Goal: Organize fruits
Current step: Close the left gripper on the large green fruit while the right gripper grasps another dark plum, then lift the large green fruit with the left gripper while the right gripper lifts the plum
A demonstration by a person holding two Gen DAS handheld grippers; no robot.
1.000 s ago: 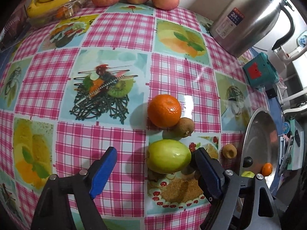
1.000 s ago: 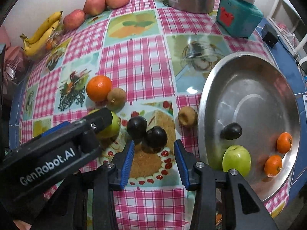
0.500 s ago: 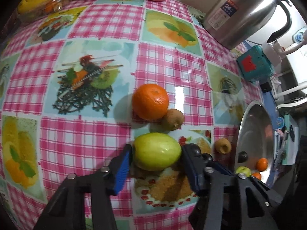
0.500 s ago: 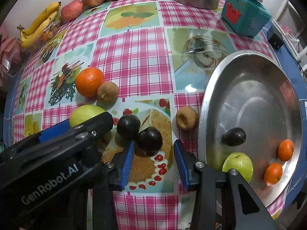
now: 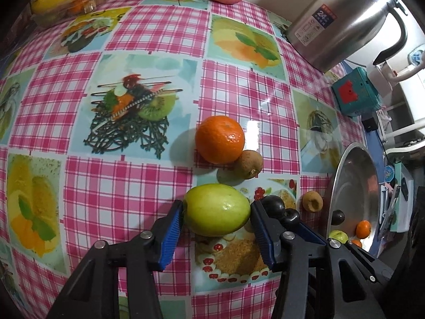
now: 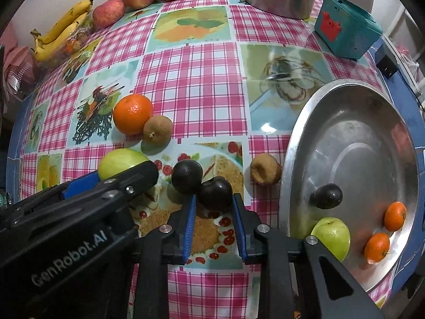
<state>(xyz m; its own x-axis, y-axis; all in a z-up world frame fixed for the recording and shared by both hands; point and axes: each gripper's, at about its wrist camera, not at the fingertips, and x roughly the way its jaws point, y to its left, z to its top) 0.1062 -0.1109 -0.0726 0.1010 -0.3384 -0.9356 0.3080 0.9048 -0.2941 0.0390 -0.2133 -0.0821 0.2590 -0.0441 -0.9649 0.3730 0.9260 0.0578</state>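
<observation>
Grippers on checked tablecloth (image 5: 127, 186) | left gripper (image 5: 216, 212) clamps green fruit (image 5: 216, 210) | right gripper (image 6: 214, 207) closing, pads touching dark plum (image 6: 215, 194) | steel tray (image 6: 300, 138) beside

Low in the frame, a dark plum (image 6: 215, 193) is enclosed by the closing jaws of the right gripper (image 6: 214, 212), with a second plum (image 6: 186, 176) touching it at upper left. The left gripper (image 6: 79, 202) is seen at lower left against a green fruit (image 6: 120, 162). At right, a steel basin (image 6: 300, 143) is seen holding a plum, a green fruit and two small oranges.
</observation>
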